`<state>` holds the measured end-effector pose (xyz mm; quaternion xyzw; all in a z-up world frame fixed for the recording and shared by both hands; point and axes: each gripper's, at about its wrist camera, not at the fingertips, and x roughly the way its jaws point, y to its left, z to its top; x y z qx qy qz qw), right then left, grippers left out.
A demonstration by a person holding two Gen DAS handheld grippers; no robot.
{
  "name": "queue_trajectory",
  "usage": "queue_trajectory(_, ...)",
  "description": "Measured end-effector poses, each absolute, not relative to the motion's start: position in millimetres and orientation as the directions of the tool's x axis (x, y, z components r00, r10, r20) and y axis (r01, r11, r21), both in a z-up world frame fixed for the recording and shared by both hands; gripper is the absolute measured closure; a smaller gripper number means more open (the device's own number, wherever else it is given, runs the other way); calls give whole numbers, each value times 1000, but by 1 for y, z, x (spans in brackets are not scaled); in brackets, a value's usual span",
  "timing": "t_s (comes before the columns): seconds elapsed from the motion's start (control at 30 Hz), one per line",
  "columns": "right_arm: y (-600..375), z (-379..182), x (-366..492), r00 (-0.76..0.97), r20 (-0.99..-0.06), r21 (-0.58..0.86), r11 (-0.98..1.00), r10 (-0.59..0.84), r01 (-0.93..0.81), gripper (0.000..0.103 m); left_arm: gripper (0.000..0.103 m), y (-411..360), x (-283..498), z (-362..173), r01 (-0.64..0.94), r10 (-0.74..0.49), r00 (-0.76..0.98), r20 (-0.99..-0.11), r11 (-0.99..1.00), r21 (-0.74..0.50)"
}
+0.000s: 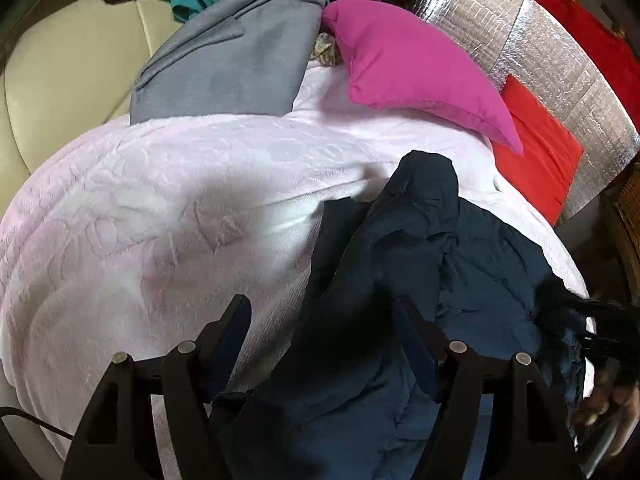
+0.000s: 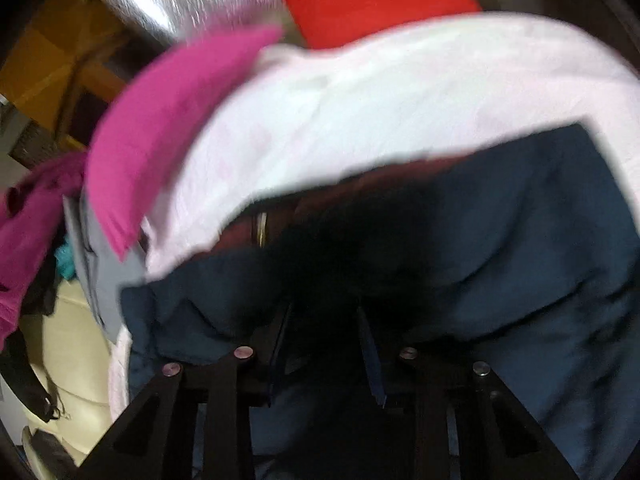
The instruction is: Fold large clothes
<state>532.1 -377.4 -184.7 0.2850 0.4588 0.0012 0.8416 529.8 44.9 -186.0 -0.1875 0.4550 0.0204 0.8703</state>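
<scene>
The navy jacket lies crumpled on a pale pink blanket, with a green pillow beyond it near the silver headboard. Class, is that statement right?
Not quite: the pillow is magenta, not green, as the left wrist view shows. The rest holds: the navy jacket lies crumpled on the pale pink blanket, and the pillow sits beyond it near the silver headboard.

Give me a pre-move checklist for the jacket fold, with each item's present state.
1. Navy jacket lies on the pale pink blanket: ok.
2. Jacket spread flat: not ok, it is bunched.
3. Left gripper open, fabric between its fingers: ok.
4. Right gripper grip on the jacket: cannot tell, the view is blurred and dark.
5. Magenta pillow apart from the jacket: ok.
</scene>
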Motion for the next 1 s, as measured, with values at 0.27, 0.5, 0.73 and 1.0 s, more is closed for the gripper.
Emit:
queue_trajectory(0.27, -468, -189, 511, 543, -836, 364, 821, 79, 441, 65, 29, 33, 534, -193, -204, -105, 555, -825, 944, -258)
queue_trajectory(0.5, -510, -203, 468, 625, -771, 499, 730, 126, 468, 65, 29, 32, 535, -198, -204, -92, 531, -842, 951, -233)
queue_trajectory(0.73, -488, -171, 390, 719, -674, 541, 776, 170, 325, 53, 29, 26, 517, -174, -145, -93, 609, -787, 963, -226)
queue_trajectory(1.0, -455, -192, 342, 676, -710, 520, 796, 200, 311, 53, 29, -4, 507, -177, -61, -27, 601, -799, 995, -80)
